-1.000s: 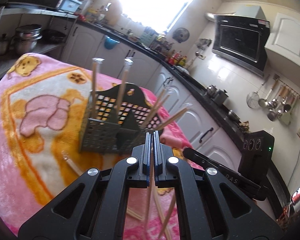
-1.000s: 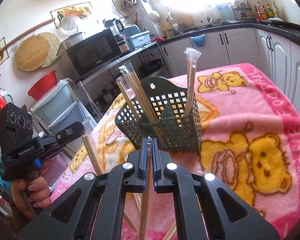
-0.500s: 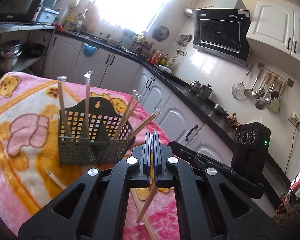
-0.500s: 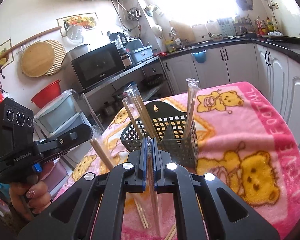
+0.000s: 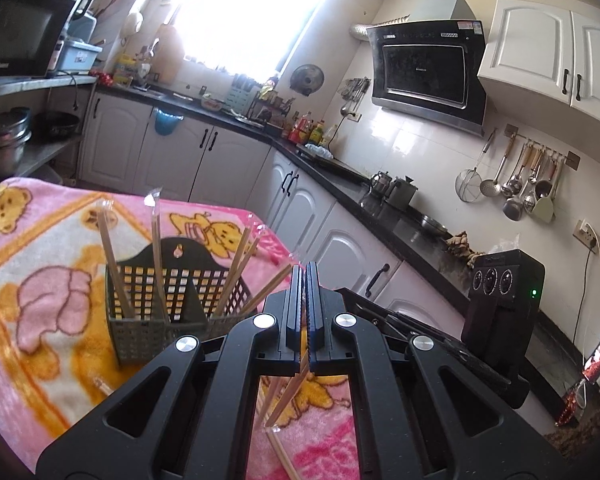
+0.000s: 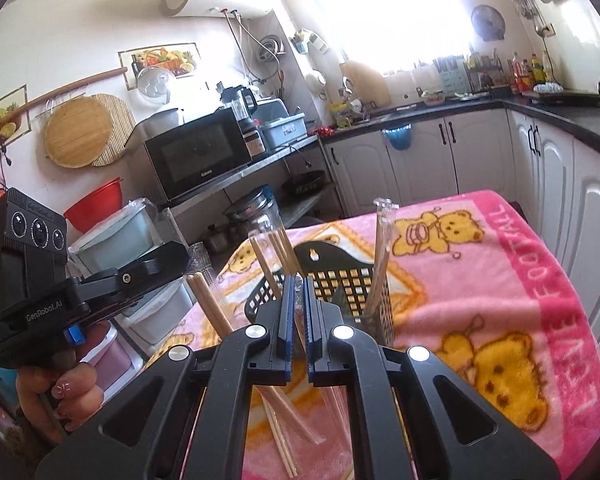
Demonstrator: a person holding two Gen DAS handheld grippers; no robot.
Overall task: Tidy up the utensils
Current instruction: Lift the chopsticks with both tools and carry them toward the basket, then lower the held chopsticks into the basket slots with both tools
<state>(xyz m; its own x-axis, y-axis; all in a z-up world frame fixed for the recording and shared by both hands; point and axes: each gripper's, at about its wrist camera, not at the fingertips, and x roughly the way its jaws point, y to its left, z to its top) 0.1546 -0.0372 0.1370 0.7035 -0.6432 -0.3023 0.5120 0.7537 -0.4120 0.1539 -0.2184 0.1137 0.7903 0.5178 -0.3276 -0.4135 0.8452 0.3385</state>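
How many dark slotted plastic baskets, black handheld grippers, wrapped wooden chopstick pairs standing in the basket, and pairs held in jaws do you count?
Dark slotted plastic basket: 1
Black handheld grippers, left and right: 2
Wrapped wooden chopstick pairs standing in the basket: 5
Wrapped pairs held in shut jaws: 2
Total: 10

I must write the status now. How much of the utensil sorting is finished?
Done: several wrapped chopstick pairs stand in the dark basket. In hand: the left gripper and right gripper each pinch a wrapped pair. Left: loose chopsticks lie on the pink blanket.
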